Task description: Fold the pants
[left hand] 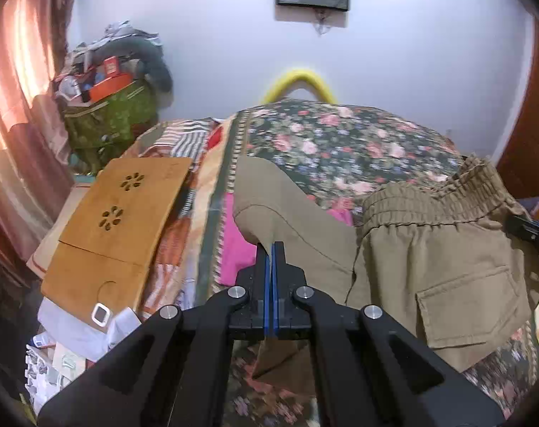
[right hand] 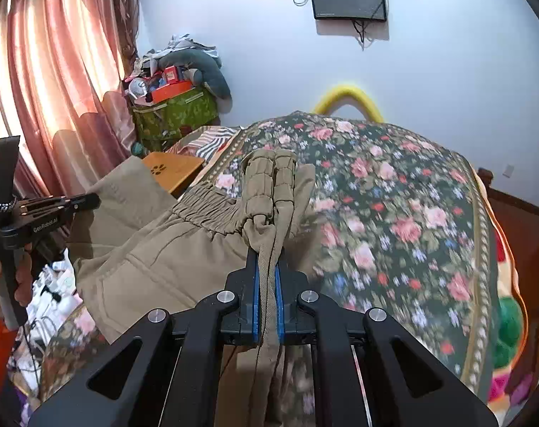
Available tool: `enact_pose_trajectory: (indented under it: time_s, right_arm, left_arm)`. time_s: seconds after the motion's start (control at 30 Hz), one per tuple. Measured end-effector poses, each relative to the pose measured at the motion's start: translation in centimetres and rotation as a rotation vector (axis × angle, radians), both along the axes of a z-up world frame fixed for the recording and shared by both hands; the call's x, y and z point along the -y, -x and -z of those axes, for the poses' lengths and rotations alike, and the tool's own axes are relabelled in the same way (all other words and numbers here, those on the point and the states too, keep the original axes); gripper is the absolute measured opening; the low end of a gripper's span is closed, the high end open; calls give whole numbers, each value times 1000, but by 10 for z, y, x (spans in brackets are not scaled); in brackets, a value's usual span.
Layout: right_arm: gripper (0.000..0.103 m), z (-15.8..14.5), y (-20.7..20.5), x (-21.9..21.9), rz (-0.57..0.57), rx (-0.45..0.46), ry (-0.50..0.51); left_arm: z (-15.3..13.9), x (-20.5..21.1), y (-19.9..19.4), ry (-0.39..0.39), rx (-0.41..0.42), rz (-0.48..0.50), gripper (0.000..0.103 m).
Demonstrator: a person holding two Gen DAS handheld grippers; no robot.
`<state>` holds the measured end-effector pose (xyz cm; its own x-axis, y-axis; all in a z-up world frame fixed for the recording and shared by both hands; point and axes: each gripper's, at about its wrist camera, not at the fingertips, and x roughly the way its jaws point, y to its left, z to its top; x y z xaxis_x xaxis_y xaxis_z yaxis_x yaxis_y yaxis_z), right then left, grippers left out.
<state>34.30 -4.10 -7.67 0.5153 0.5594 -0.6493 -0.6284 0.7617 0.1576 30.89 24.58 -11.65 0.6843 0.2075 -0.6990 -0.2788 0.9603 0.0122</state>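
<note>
Pants [left hand: 429,249], khaki, were held up off the near edge of the floral bedspread [left hand: 340,142]; the left gripper [left hand: 272,249] had its jaws closed on a leg fold, the right gripper [right hand: 267,259] clamped on bunched elastic waistband [right hand: 269,174]. Judged early: cloth gathered and lifted, no flat fold laid, folding and smoothing left. Only the left view showed the cargo pocket [left hand: 472,306] and whole wooden tray [left hand: 120,213] at the bed's left edge; only the right showed the hand [right hand: 6,277] holding the left tool.

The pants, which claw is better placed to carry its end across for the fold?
Probably the left claw: it pinches the light leg end of the pants, while the right claw clamps the bunched waistband.
</note>
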Motion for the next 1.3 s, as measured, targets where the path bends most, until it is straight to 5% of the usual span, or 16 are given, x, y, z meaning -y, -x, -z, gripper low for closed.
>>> enact_pose_trajectory:
  time_s: [0.43,0.67,0.97,1.1,1.3]
  right_arm:
    - [5,34,-59,-72,-11,32,72]
    - [5,52,-75,-95,5,62,88]
    - [6,112,-79,-94,-8,-98,157]
    - [15,115,-75,-88,-12,-149,147]
    - [37,113,-56,-88,-82,-168,194]
  left_arm:
    - [78,-64,-93,-37,-98,-95,1]
    - [100,-88,-118,-14,-69,-158,1]
    - [163,-97,-124,-9,-204,-189,1]
    - [184,-93,-121,-54,-281,-175,1]
    - [189,-99,-106,21,-310,-164,8]
